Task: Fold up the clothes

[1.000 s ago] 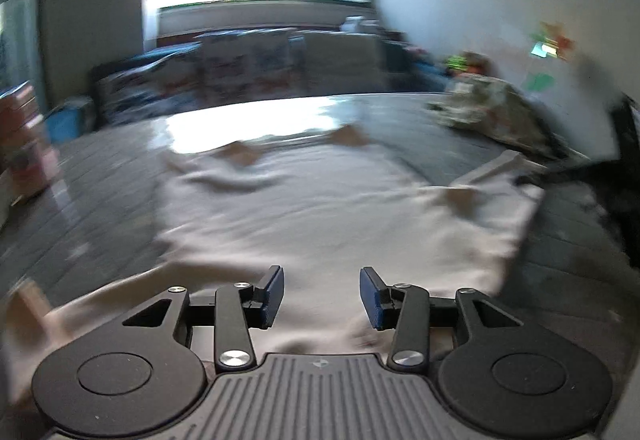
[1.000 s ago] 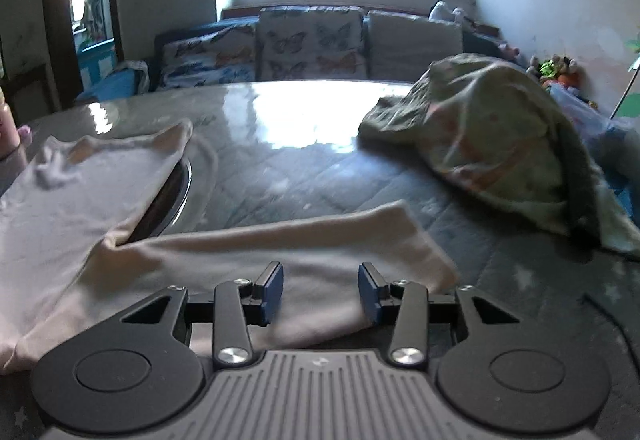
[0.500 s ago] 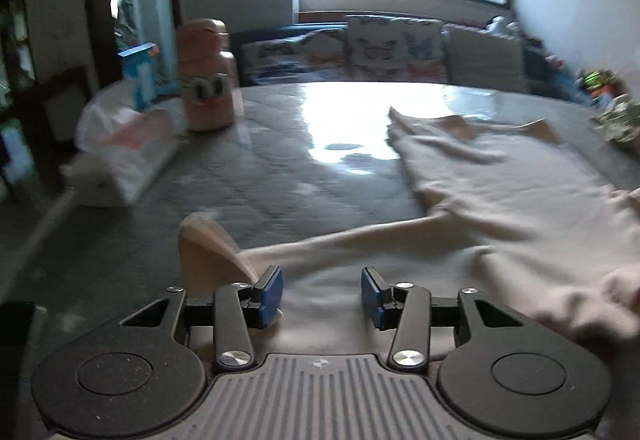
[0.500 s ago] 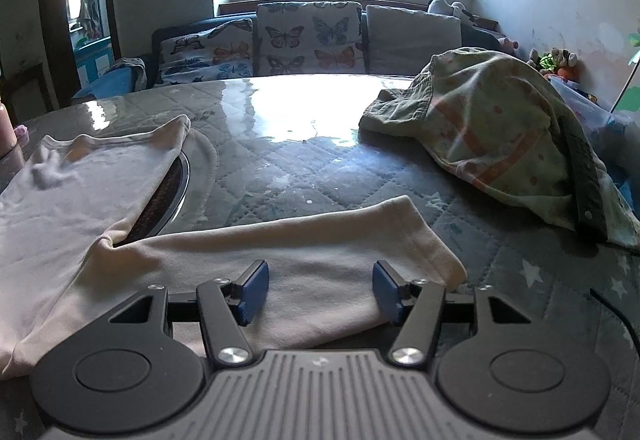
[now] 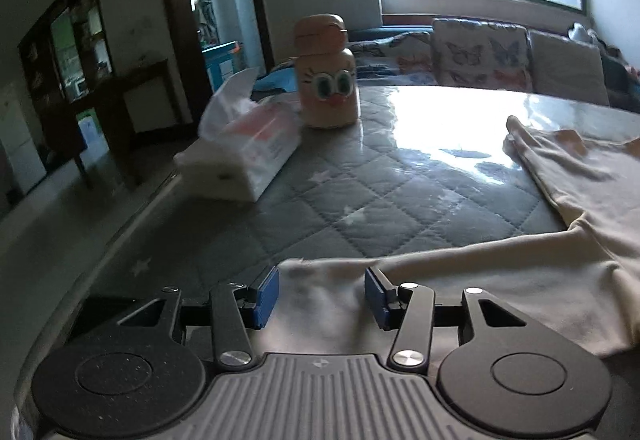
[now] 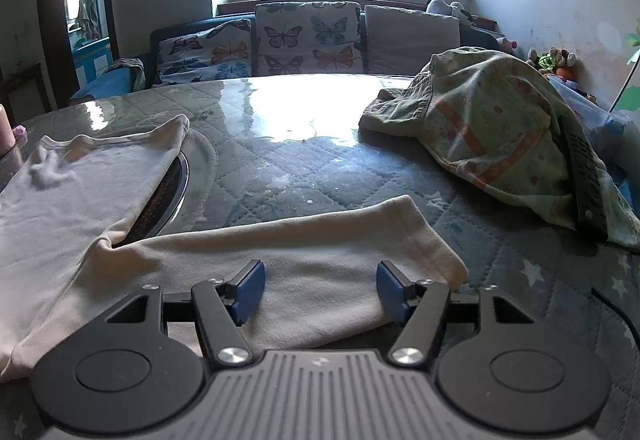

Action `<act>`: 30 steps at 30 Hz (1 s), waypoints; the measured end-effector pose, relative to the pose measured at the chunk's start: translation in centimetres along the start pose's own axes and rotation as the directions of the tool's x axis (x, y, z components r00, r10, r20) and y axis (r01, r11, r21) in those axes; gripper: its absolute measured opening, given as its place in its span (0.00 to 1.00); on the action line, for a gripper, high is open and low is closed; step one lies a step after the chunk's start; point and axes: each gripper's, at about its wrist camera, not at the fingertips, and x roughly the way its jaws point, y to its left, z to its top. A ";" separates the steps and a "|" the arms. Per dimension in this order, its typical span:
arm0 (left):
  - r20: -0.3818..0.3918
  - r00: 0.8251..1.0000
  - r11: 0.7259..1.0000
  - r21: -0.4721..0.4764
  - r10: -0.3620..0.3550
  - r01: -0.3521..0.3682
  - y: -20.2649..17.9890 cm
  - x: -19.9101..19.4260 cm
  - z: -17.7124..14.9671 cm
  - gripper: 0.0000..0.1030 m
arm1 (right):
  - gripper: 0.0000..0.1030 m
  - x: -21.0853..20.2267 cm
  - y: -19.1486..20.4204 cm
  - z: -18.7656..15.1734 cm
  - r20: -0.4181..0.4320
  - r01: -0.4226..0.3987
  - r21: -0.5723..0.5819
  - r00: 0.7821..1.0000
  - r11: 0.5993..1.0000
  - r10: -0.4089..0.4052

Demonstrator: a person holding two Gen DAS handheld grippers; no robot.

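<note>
A cream long-sleeved shirt (image 6: 72, 207) lies spread flat on the quilted table (image 6: 320, 167). Its right sleeve (image 6: 320, 244) stretches across in front of my right gripper (image 6: 320, 290), whose jaws are opening above the cuff end; the cloth lies under them, untouched by the pads. In the left wrist view the left sleeve (image 5: 500, 280) runs in from the right. Its blurred end lies below my left gripper (image 5: 322, 296), which stands open, pads clear of the fabric.
A tissue pack (image 5: 244, 155) and a duck-faced bottle (image 5: 326, 79) stand at the table's far left, near its curved edge (image 5: 120, 240). A patterned garment heap (image 6: 492, 131) with a remote control (image 6: 582, 179) lies at right. A metal ring (image 6: 168, 195) shows beside the shirt.
The left gripper swung left from over the shirt's body to the left sleeve end, bringing bottle and tissues into view. The right gripper stayed put and its jaws widened.
</note>
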 end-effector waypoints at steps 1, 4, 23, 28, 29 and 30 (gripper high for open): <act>-0.004 1.000 1.000 -0.009 0.002 -0.002 0.2 -0.2 -0.2 0.50 | 0.63 0.0 0.0 0.0 0.000 0.000 0.000 1.000 1.000 0.000; -0.013 1.000 0.999 -0.040 0.008 -0.008 1.0 -0.7 -0.9 0.50 | 0.65 0.1 0.0 0.0 0.002 -0.002 0.000 1.000 1.000 0.002; 0.074 0.996 0.997 0.054 0.045 -0.049 0.8 -0.5 2.7 0.03 | 0.71 0.2 0.2 -0.1 0.002 0.010 0.002 1.000 1.000 -0.010; 0.027 0.999 0.999 0.014 0.046 -0.047 1.5 -0.1 1.8 0.09 | 0.72 0.2 0.1 -0.2 0.004 0.007 0.003 1.000 1.000 -0.007; 0.016 0.999 0.999 -0.004 0.048 -0.048 1.8 -0.1 1.5 0.11 | 0.72 0.2 0.1 -0.1 0.003 0.007 0.001 1.000 1.000 -0.007; 0.006 0.999 0.999 -0.023 0.049 -0.049 2.1 -0.1 1.3 0.15 | 0.72 0.2 0.1 -0.1 0.002 0.008 0.000 1.000 1.000 -0.008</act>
